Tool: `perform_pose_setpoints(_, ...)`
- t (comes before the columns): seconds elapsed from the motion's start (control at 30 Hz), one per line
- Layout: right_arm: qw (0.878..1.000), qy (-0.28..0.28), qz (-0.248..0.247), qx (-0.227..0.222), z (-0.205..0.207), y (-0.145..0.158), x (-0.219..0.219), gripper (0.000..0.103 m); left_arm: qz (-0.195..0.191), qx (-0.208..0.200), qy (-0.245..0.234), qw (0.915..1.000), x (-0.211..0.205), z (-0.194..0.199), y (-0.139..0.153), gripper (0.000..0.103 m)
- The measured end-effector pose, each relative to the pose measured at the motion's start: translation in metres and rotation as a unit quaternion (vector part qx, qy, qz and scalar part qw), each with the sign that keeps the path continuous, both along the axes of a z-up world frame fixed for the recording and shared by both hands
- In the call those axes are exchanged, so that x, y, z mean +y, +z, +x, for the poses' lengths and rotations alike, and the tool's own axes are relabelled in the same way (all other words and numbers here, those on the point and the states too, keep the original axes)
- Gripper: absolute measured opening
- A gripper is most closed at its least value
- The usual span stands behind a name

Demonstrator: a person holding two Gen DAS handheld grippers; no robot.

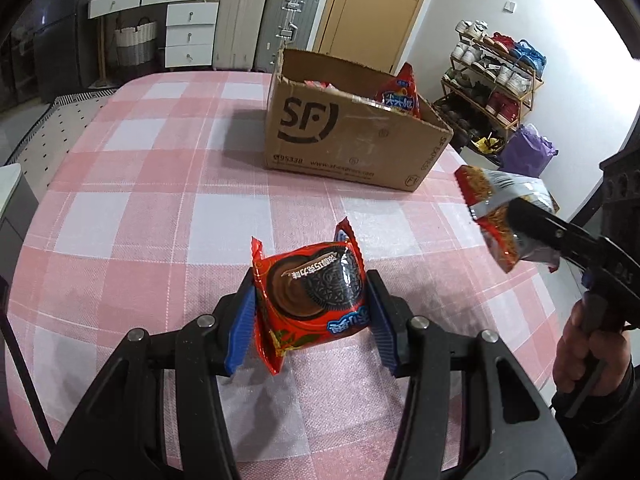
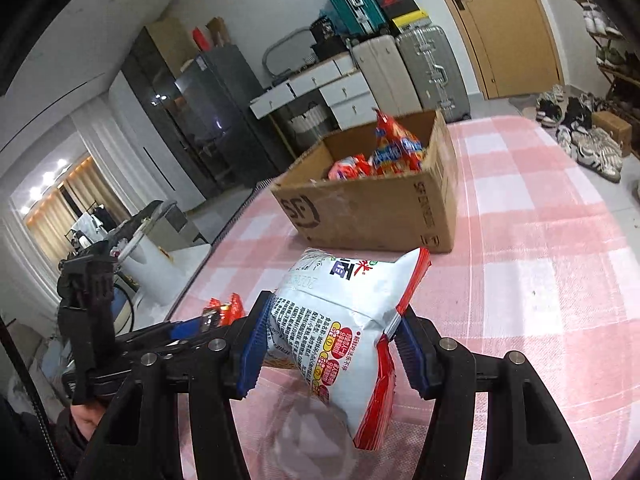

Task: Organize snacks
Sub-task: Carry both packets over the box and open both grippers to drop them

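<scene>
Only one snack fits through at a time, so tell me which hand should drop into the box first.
Probably the right. Both grippers are loaded: the right gripper holds the silver snack bag, the left gripper the cookie packet. The cardboard box looms larger ahead of the right one.

Background, both views. Table (image 1: 132, 184) carried a pink-and-white checked cloth. Behind it, against the far wall: white drawer unit (image 1: 188, 34), a woven basket (image 1: 135, 42) under its left part, then a cream suitcase (image 1: 238, 24) and a grey ribbed suitcase (image 1: 286, 26) standing upright, touching side by side. Teal case (image 2: 348, 0) lay tilted on top of the stack. Tan wooden door (image 1: 372, 4) was shut. Shoe rack (image 1: 494, 76) stood right of the door, full of shoes; purple bag (image 1: 526, 150) on the floor beside it. Dark glass-fronted cabinet (image 2: 200, 108) stood left.
</scene>
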State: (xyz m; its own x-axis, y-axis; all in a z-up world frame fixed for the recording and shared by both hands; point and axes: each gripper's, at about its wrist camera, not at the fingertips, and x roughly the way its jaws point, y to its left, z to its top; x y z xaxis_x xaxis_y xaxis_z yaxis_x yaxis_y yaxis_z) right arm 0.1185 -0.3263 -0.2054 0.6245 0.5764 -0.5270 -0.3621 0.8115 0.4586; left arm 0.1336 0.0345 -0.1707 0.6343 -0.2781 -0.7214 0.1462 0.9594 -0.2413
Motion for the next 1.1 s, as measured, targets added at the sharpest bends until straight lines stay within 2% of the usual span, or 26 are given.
perform_pose_setpoints(0.27, 1.0, -0.014, 0.004, -0.023, 0.002, 0.028, -0.013, 0.058, 0.024, -0.039, -0.002, 0.999, -0.008, 0.011, 0.034, 0.048)
perform_pose_setpoints(0.57, 0.998, -0.006, -0.002, -0.055, 0.019, 0.066, -0.017, 0.058, 0.016, -0.056, -0.021, 0.9981, -0.01, 0.043, 0.075, 0.048)
perform_pose_setpoints(0.63, 0.998, -0.002, -0.001, -0.06, 0.026, 0.077, -0.017, 0.058, -0.001, -0.045, -0.028, 0.9986, -0.008, 0.055, 0.081, 0.048)
perform_pose_setpoints(0.9, 0.997, 0.014, 0.001, -0.071, 0.066, 0.108, -0.014, 0.058, 0.017, -0.072, -0.03, 0.9968, -0.015, 0.097, 0.121, 0.048)
perform_pose_setpoints(1.1, 0.997, 0.018, -0.008, -0.075, 0.098, 0.126, -0.011, 0.058, 0.016, -0.068, -0.044, 0.9966, -0.025, 0.129, 0.138, 0.048)
